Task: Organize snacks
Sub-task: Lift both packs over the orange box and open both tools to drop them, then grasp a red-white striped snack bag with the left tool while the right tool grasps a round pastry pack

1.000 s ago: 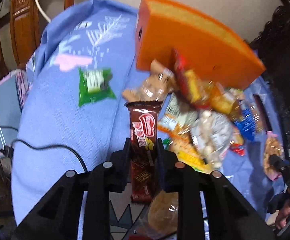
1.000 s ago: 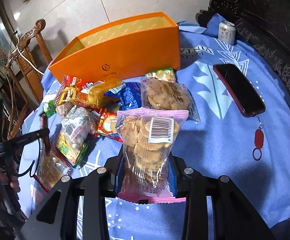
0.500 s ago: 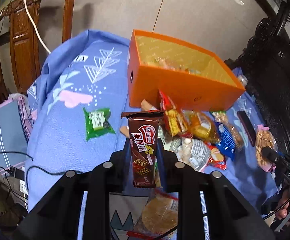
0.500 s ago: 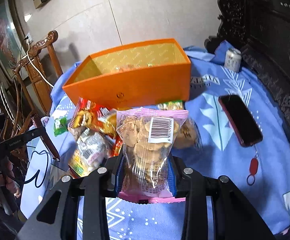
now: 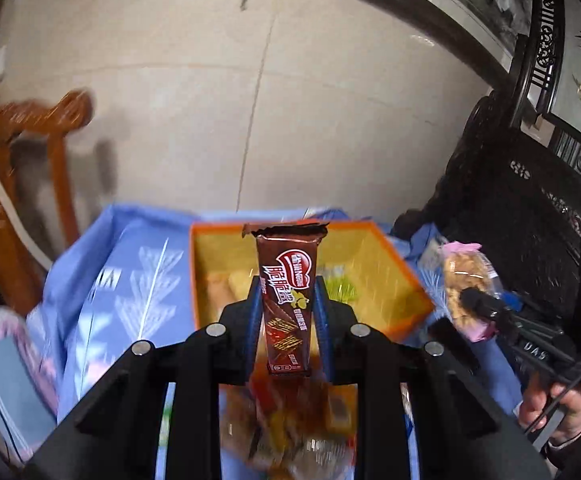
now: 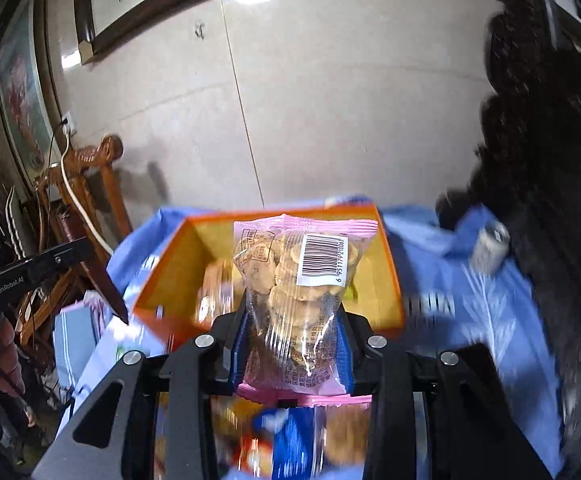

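My left gripper (image 5: 286, 304) is shut on a brown chocolate wafer bar (image 5: 286, 296), held upright in the air in front of the open orange box (image 5: 394, 264). My right gripper (image 6: 294, 332) is shut on a clear pink-edged bag of cookies (image 6: 294, 288), also held above the table before the orange box (image 6: 170, 276). A few snacks lie inside the box. The right gripper with its cookie bag (image 5: 466, 280) shows at the right of the left wrist view. The left gripper (image 6: 94, 280) shows at the left of the right wrist view. Blurred loose snacks (image 5: 290, 420) lie below the grippers.
The table has a blue patterned cloth (image 5: 130, 280). A carved wooden chair (image 5: 18, 184) stands at the left, dark carved furniture (image 5: 530, 220) at the right. A drink can (image 6: 490, 248) stands on the cloth at the right of the box. A tiled wall is behind.
Both grippers have risen and tilted up with their snacks, closing in on the orange box. The snack pile has dropped to the bottom of both views.
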`<state>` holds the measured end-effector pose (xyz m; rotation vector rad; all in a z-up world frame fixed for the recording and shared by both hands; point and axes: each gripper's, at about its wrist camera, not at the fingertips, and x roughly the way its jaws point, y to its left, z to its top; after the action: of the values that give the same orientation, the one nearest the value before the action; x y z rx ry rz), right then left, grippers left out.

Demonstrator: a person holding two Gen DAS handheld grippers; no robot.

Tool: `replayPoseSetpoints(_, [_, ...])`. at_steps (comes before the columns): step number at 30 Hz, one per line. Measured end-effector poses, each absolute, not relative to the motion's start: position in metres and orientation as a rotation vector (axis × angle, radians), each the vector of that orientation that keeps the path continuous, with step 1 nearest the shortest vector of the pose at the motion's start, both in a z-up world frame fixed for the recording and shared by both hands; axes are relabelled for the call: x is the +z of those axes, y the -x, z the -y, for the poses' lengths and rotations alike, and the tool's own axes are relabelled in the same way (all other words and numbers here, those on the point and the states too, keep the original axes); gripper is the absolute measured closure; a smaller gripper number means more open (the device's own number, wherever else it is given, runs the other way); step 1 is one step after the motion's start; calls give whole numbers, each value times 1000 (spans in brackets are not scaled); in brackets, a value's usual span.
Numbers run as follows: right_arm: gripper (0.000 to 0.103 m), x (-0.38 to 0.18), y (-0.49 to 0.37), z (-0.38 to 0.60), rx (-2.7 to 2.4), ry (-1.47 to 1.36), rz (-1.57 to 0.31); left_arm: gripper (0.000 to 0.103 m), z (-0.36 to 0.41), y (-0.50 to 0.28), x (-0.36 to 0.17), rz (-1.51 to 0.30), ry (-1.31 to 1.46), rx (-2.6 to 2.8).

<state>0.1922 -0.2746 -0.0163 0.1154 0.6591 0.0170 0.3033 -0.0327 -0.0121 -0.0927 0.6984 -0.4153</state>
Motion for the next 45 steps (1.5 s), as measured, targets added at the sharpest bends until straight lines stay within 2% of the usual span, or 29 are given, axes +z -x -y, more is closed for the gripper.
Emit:
replayPoseSetpoints(2, [66,-12,-218,276,23,-119,-658,79,46,-332,-8,-719,66,-434])
replayPoseSetpoints(3, [62,-13,-228,276,28,-126,-663,68,50,-343,-7,-733,68,-435])
replayPoseSetpoints(4, [42,-15,-241,277,35,-134,-676,28,53,-355,-8,-754,73,-426])
replayPoseSetpoints(5, [26,-16,-251,277,18,-131,-687,9,56,-366,-10,-782,73,-403])
replayPoseSetpoints(6, [14,-16,-255,278,-16,-123,-687,5,57,-376,-12,-795,77,-354])
replayPoseSetpoints(12, [14,-22,-236,287,-29,-135,-677,4,45,-360,-18,-767,87,-357])
replayPoseSetpoints(19, [14,-56,-189,299,-57,-154,-763,4,21,-321,-49,-840,119,-338])
replayPoseSetpoints(29, [14,-132,-132,311,-57,-184,-957,4,-5,-232,-76,-850,74,-361])
replayPoseSetpoints(34, [14,-170,-137,314,-43,-239,-1054,4,-10,-207,-88,-891,62,-348])
replayPoseSetpoints(45, [15,-216,-169,339,-15,-425,-1163,4,-8,-200,-86,-909,74,-361])
